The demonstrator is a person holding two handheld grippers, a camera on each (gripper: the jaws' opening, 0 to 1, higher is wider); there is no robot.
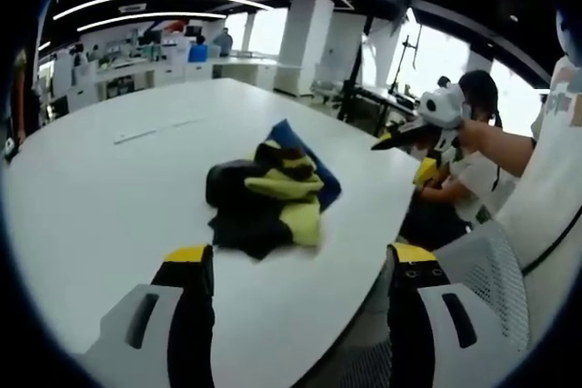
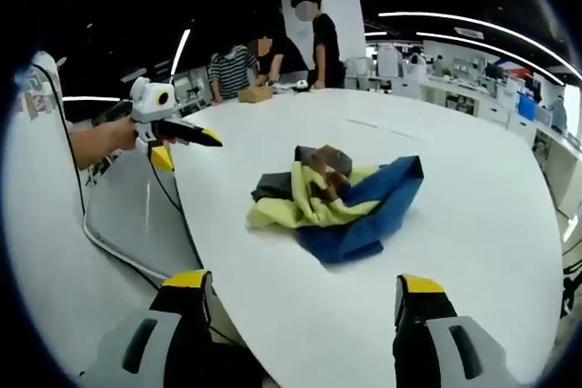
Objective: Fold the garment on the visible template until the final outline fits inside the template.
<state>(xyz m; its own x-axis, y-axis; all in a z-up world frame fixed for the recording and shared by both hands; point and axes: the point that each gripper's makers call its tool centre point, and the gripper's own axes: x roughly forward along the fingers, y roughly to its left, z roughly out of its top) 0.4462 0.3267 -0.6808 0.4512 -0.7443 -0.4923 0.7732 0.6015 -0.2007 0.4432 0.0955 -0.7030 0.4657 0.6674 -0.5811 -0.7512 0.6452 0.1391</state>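
Garment [image 2: 338, 199]: crumpled yellow, blue and black heap, near the near edge of the white surface [image 2: 473, 179]; long axis runs left to right. Left hand-held gripper [image 1: 300, 265]: jaws apart, empty. Right hand-held gripper [image 2: 305, 293]: jaws apart, empty, short of the heap.

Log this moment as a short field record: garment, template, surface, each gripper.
garment: crumpled yellow, black garment, unfolded
template: blue sheet under and beside the garment, partly rumpled
surface: white table
left gripper: open, empty, short of the garment
right gripper: open, empty, short of the garment
background: people at the table's far end
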